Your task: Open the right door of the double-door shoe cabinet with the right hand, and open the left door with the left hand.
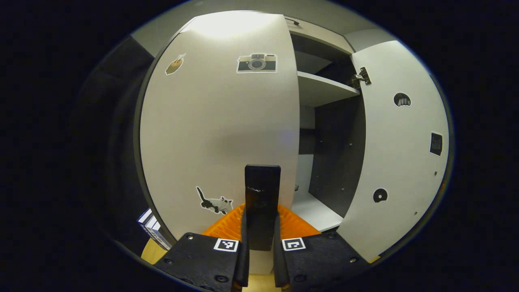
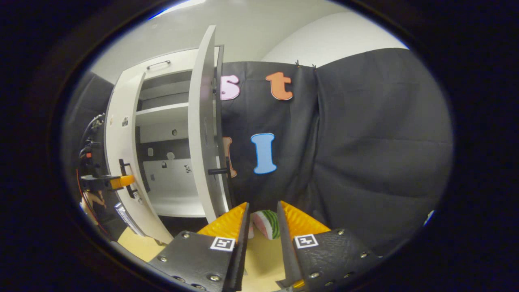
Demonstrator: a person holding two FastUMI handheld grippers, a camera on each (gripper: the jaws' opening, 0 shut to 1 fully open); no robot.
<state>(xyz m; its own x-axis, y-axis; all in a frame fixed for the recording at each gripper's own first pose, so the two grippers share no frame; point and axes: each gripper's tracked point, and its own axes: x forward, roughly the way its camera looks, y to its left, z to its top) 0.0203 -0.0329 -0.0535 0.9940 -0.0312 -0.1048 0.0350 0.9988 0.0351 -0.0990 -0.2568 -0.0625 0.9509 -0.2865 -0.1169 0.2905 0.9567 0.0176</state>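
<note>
Left gripper view: my left claw (image 1: pixel 261 239) pinches the dark upright handle (image 1: pixel 262 200) of the left door (image 1: pixel 215 134), one finger pressed on each side of the bar. The left door stands swung partly out toward me, its pale face carrying a camera sticker (image 1: pixel 256 63) near the top and a cat sticker (image 1: pixel 214 202) low down, just left of the handle. Past its right edge I see into the shoe cabinet (image 1: pixel 324 121): a white shelf (image 1: pixel 324 89) up high, a dark inner side wall, and a pale floor panel at the bottom. The right door (image 1: pixel 399 150) hangs wide open on the far side, its inner face toward me, with a metal hinge (image 1: pixel 361 77) near its top.

In the right gripper view, my right claw (image 2: pixel 263 239) is spread and grips nothing; between its fingers, farther off, a small striped green and white object (image 2: pixel 267 223) lies on the tan floor (image 2: pixel 263 259). The right door (image 2: pixel 202 134) stands edge-on to me, wide open, its handle (image 2: pixel 219 171) poking out toward the black cloth wall (image 2: pixel 365 142). At the left of this view, my left claw (image 2: pixel 117 181) meets the left door's handle (image 2: pixel 125 178), and the left door (image 2: pixel 121 162) is angled outward from the cabinet (image 2: pixel 166 121).
</note>
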